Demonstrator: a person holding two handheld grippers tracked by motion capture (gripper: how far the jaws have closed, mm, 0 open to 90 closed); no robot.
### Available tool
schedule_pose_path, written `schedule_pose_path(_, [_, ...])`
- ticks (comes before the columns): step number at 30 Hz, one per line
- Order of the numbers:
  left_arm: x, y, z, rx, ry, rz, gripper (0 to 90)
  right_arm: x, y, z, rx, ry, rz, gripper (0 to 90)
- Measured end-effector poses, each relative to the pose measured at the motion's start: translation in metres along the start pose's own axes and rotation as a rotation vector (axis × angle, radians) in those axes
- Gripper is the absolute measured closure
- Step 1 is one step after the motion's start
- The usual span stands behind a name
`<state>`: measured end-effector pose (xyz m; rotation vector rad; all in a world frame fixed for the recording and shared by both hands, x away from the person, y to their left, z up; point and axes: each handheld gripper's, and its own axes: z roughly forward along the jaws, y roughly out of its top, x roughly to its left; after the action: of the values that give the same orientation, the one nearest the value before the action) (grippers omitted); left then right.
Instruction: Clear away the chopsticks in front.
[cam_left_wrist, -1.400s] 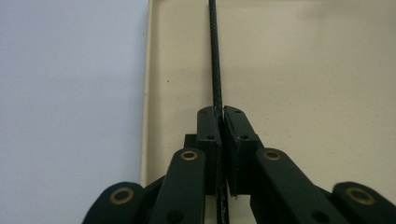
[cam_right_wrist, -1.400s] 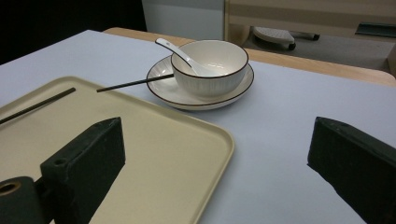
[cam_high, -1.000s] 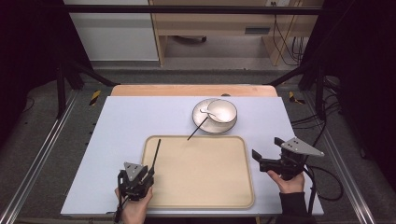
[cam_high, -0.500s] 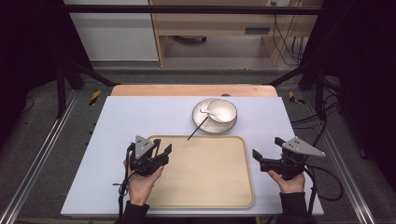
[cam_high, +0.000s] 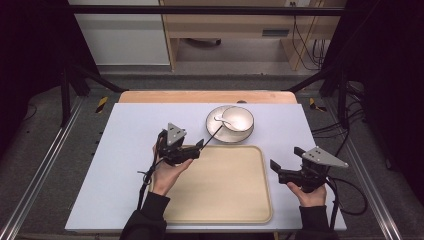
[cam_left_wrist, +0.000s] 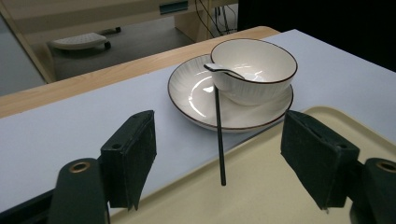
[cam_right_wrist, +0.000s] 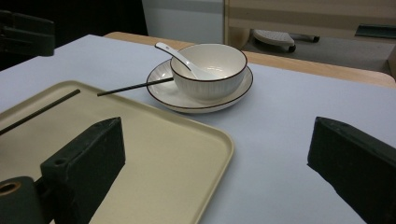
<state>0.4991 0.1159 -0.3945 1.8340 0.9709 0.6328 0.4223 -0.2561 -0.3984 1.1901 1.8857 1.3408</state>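
Lying across plate (cam_left_wrist: 201, 95) rim, chopstick (cam_left_wrist: 219, 135), between left gripper (cam_left_wrist: 224, 158) wide, just-opening jaws, bowl (cam_left_wrist: 254, 70) behind.

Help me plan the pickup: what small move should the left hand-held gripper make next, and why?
Probably ease the left hand-held gripper slightly forward, then close. Its jaws have just been opening and stand empty, lined up with the black chopstick, whose near end overhangs the tray from the plate.

lab-type recording bay, not home. pale blue-grey table (cam_high: 125, 165) boxed in by black metal frame (cam_high: 200, 10) and floor rails (cam_high: 45, 165). black-yellow hazard tape (cam_high: 101, 104) on floor, loose cables (cam_high: 305, 40) by wooden bench (cam_high: 230, 30), dark curtains at sides. tableware staged as props.
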Motion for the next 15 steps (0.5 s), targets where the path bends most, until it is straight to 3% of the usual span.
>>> schedule_pose_path(2, [-0.001, 0.003, 0.009, 0.020, -0.002, 0.008, 24.8, 0.000, 0.000, 0.000, -0.002, 0.003, 0.001, 4.2])
schedule_pose_path(7, [-0.008, 0.012, 0.029, 0.055, 0.002, 0.074, 24.3, 0.000, 0.000, 0.000, -0.002, 0.004, -0.004, 4.2])
schedule_pose_path(15, [-0.016, 0.017, 0.060, 0.102, -0.019, 0.114, 25.6, 0.002, 0.002, -0.001, -0.012, 0.016, -0.009, 4.2])
